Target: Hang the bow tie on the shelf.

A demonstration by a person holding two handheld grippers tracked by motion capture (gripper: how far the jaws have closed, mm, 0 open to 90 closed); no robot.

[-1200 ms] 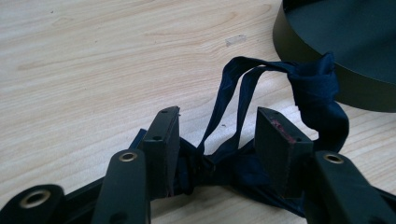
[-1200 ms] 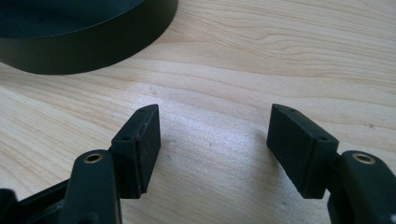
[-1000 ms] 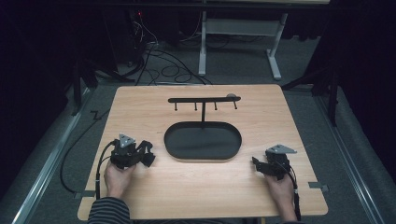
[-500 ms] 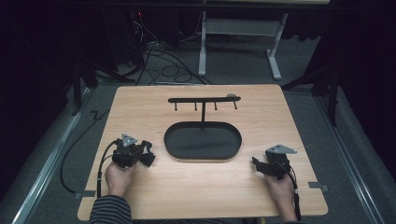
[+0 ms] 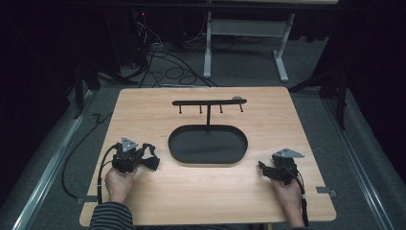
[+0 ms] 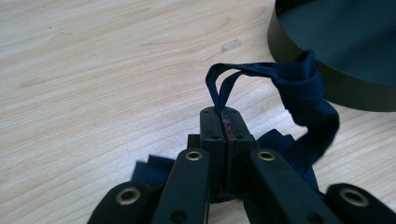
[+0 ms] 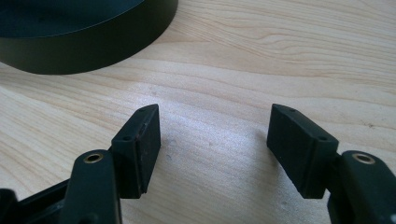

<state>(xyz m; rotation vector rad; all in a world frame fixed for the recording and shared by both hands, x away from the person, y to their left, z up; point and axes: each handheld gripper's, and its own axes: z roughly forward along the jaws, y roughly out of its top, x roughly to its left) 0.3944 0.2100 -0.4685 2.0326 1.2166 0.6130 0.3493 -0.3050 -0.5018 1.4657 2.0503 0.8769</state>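
Two tools, one dark blue strap, one black oval tray.
Left tool (image 6: pixel 223 122) just clamped on dark blue strap (image 6: pixel 299 93) near black oval tray (image 5: pixel 177 148); right tool (image 7: pixel 212 140) apart over counter (image 5: pixel 143 105).

table (image 5: pixel 158 201): light wood | black oval tray (image 5: pixel 208 145): centre | hook rack (image 5: pixel 209 102): behind tray

Cut off by the top and right edges of the left gripper view: most of the black oval tray (image 6: pixel 341 51). Hidden beneath the clamped jaws there: the lower folds of the dark blue strap (image 6: pixel 303 88). Cropped at the top edge of the right gripper view: the same tray. Too small to identify in the high view: the pale piece at the end of the hook rack (image 5: pixel 209 102).
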